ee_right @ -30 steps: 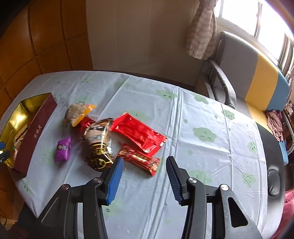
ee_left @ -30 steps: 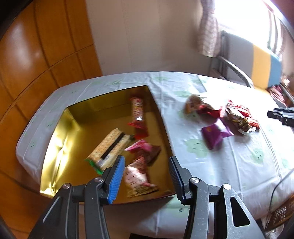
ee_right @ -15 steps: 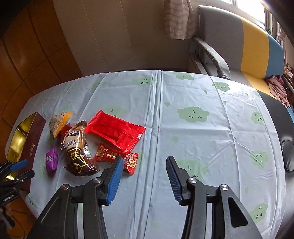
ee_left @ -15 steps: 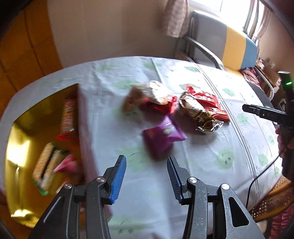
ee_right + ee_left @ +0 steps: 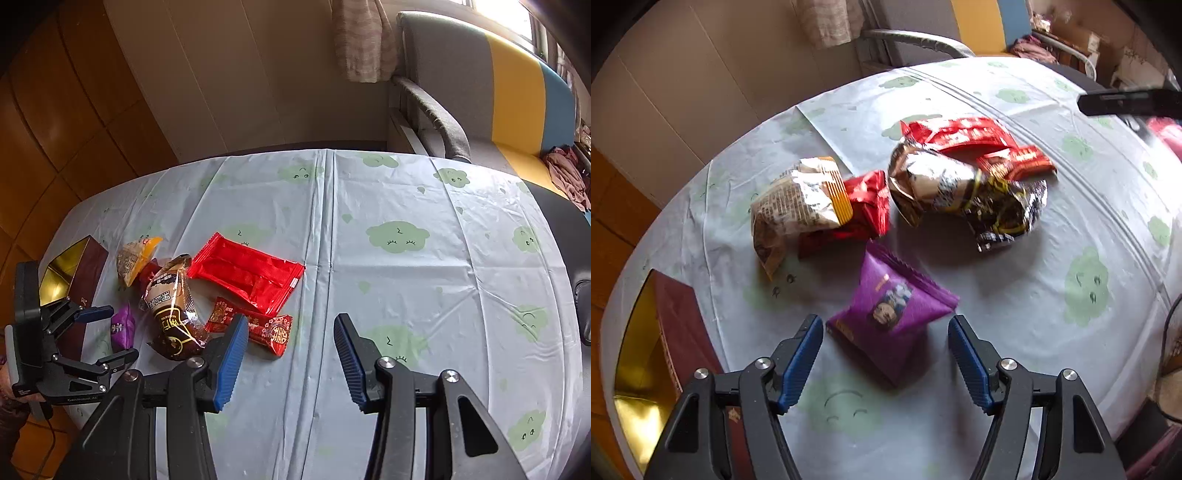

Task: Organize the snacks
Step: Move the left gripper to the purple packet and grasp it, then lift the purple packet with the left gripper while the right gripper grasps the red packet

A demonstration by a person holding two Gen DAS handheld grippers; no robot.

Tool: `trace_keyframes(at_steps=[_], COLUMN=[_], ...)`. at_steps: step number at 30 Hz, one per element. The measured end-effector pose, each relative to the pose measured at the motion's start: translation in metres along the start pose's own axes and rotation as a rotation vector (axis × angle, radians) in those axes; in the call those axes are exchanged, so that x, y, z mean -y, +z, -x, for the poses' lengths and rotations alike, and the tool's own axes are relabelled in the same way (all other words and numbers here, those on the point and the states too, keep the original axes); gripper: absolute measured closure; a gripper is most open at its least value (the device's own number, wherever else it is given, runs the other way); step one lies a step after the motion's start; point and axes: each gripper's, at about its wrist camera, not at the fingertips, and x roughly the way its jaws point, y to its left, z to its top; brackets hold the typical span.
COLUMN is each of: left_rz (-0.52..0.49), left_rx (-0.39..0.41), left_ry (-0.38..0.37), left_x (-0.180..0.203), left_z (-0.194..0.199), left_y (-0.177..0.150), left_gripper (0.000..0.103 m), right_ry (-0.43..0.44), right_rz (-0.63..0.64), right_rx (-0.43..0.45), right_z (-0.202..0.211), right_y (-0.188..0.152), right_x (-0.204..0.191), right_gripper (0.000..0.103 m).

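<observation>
Reaching for the purple packet [image 5: 892,314] between the left gripper [image 5: 886,363]'s just-widened, unclenched jaws, box [image 5: 676,332] at nine o'clock; right gripper [image 5: 291,363] parted, empty; next: lower, close.

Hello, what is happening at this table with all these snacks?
A person is sorting snacks into a gold-lined box with two hand-held grippers. The left gripper has just been opening its jaws and is over a purple packet, which lies on the tablecloth, not gripped. The right gripper is open and holds nothing. Several snacks are not yet in the box, among them a red packet.
</observation>
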Motion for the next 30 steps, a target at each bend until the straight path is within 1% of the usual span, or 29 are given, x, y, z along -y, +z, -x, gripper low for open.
trace_keyframes(at_steps=[1, 2, 3, 4, 5, 7, 10, 13, 15, 17, 19, 23, 27, 30], left_rz=[0.018, 0.038, 0.067, 0.106, 0.136, 0.158, 0.176, 0.179, 0.192, 0.197, 0.205, 0.203, 0.203, 0.211], left_rx=[0.005, 0.005, 0.001, 0.006, 0.012, 0.025, 0.064, 0.093, 0.107, 0.117, 0.117, 0.129, 0.149, 0.168], left_ry=[-0.012, -0.030, -0.058, -0.104, -0.126, -0.121, -0.145, -0.131, -0.129, -0.131, -0.154, -0.166, -0.178, -0.187], left_x=[-0.003, -0.005, -0.008, -0.010, -0.010, -0.005, 0.006, 0.022, 0.029, 0.032, 0.036, 0.039, 0.039, 0.040], left_z=[-0.001, -0.003, -0.004, -0.004, -0.004, 0.003, 0.019, 0.036, 0.045, 0.052, 0.057, 0.067, 0.078, 0.086], left_y=[0.002, 0.003, 0.003, 0.002, 0.000, -0.005, -0.019, -0.035, -0.048, -0.060, -0.071, -0.087, -0.097, -0.099], left_gripper=[0.031, 0.034, 0.039, 0.054, 0.072, 0.073, 0.073, 0.073, 0.073, 0.073, 0.073, 0.073, 0.073, 0.073], right_ry=[-0.003, -0.005, -0.008, -0.011, -0.016, -0.020, -0.017, 0.002, -0.002, -0.006, 0.000, -0.006, -0.064, -0.075], right_rz=[0.005, 0.012, 0.022, 0.032, 0.040, 0.057, 0.078, 0.097, 0.129, 0.172, 0.218, 0.357, 0.495, 0.550], right_rx=[0.000, 0.000, -0.001, -0.004, -0.006, -0.012, -0.026, -0.061, -0.083, -0.096, -0.111, -0.156, -0.212, -0.243], right_z=[0.000, 0.000, -0.001, -0.002, -0.003, -0.005, -0.009, -0.016, -0.022, -0.027, -0.031, -0.047, -0.071, -0.083], right_y=[0.000, -0.001, -0.001, -0.002, -0.002, -0.004, -0.006, -0.009, -0.012, -0.014, -0.015, -0.009, -0.002, 0.002], right_x=[-0.001, -0.002, -0.003, -0.005, -0.006, -0.008, -0.013, -0.017, -0.024, -0.031, -0.038, -0.059, -0.078, -0.084], right_gripper=[0.054, 0.054, 0.054, 0.054, 0.054, 0.054, 0.054, 0.054, 0.054, 0.054, 0.054, 0.054, 0.054, 0.054])
